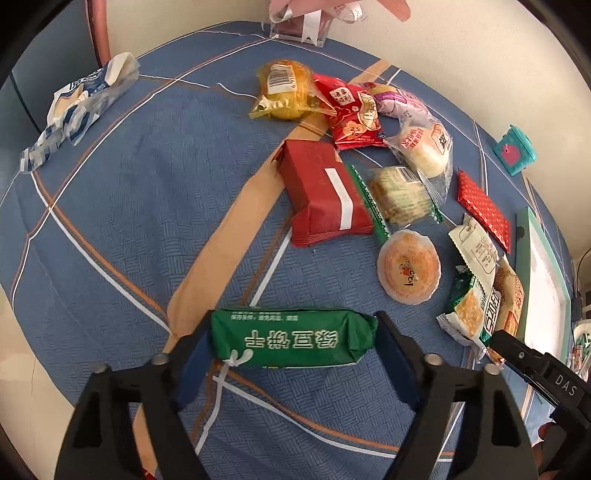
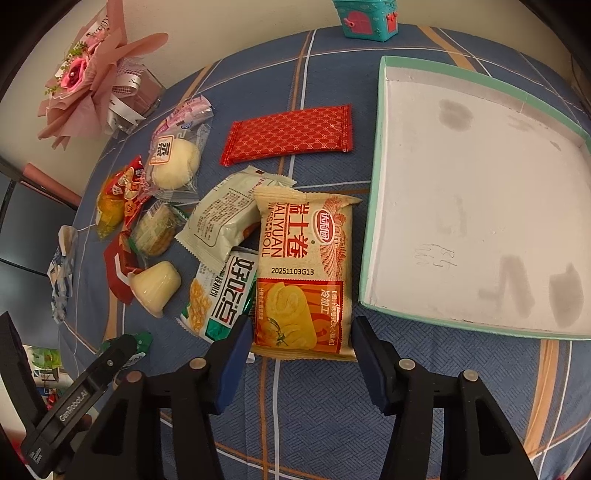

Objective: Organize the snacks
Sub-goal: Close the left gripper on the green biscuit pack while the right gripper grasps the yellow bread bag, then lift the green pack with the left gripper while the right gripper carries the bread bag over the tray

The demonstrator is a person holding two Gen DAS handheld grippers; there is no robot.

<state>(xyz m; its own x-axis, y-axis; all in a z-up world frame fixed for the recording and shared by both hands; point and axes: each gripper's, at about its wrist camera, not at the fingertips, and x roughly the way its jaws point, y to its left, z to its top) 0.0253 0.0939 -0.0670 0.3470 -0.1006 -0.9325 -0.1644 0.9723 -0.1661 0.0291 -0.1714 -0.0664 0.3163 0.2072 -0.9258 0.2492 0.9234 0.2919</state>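
With your left claw nipping the green packet and your right claw the swiss roll pack just left of the tray, squeeze gently, then lift level.

A home: plaid tablecloth, pink paper bouquet against a cream wall

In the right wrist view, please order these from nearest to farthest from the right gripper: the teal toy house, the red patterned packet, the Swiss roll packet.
1. Swiss roll packet, between the right gripper fingers.
2. Red patterned packet, beyond it.
3. Teal toy house, at the table's far edge.
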